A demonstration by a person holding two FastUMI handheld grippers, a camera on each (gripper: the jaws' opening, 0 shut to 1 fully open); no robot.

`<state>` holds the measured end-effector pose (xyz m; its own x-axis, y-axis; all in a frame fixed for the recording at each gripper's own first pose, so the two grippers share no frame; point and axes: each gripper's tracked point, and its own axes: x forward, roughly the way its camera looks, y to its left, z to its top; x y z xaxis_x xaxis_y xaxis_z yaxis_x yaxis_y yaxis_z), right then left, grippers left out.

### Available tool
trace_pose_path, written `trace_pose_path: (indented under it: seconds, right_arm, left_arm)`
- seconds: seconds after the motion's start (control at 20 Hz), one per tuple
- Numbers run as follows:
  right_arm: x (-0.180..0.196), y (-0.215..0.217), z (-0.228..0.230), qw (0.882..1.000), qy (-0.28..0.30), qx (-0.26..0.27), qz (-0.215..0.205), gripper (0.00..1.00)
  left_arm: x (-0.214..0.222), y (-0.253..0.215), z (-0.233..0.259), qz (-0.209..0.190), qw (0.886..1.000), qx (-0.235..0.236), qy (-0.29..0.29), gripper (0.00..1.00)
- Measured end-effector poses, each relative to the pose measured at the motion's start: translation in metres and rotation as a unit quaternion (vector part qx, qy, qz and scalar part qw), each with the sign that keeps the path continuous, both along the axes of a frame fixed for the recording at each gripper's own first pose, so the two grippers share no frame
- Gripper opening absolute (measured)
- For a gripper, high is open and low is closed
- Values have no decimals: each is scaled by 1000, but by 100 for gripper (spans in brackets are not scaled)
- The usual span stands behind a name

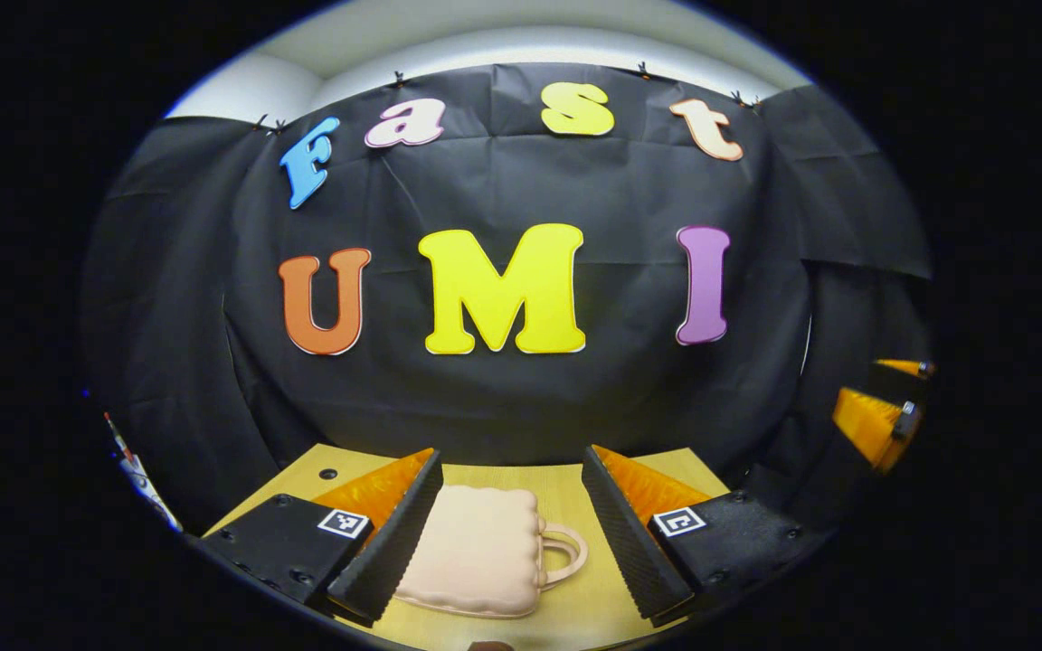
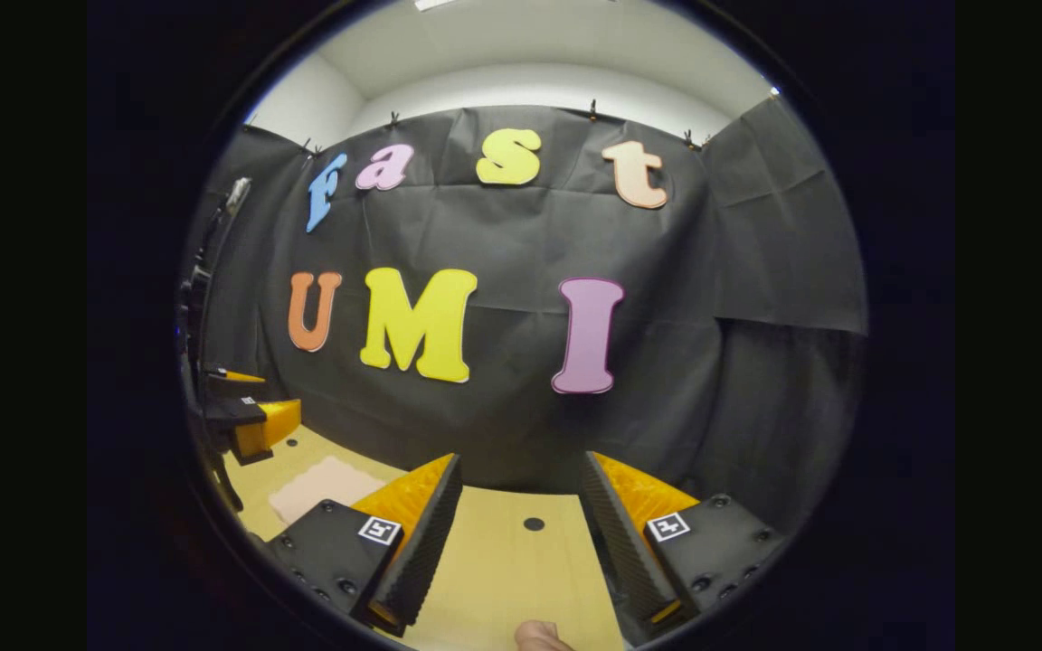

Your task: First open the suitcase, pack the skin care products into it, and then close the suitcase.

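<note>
Suitcase [image 1: 476,551], one, closed on the table [image 2: 503,579]; two grippers, left gripper [image 1: 514,533] and right gripper [image 2: 521,533], both wide, empty.

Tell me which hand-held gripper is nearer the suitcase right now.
Left. The left hand-held gripper hangs open directly over the closed suitcase, its fingers framing it. The right hand-held gripper is open over bare table, the suitcase well off to its left.

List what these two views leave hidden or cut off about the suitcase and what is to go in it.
- Left gripper view: the small peach-pink ribbed suitcase with a loop handle has its near-left corner behind the left hand-held gripper finger; its latch cannot be made out.
- Right gripper view: the suitcase is small, far off, partly behind the right hand-held gripper finger.
- Skin care products: their whereabouts cannot be told.
</note>
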<state>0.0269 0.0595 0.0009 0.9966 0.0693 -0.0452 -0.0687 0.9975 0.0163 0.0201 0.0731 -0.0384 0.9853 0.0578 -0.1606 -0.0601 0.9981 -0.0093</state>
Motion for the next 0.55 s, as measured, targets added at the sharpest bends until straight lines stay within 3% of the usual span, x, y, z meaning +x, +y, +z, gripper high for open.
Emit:
trace_pose_path:
  seconds: [0.25,0.55]
  right_arm:
    - [3,25,-6,1000,19,19,3,80]
    - [4,25,9,1000,-7,19,-5,80]
  left_arm:
    - [-24,15,36,-8,999,27,-41,97]
    - [-22,11,41,-11,999,-3,-41,98]
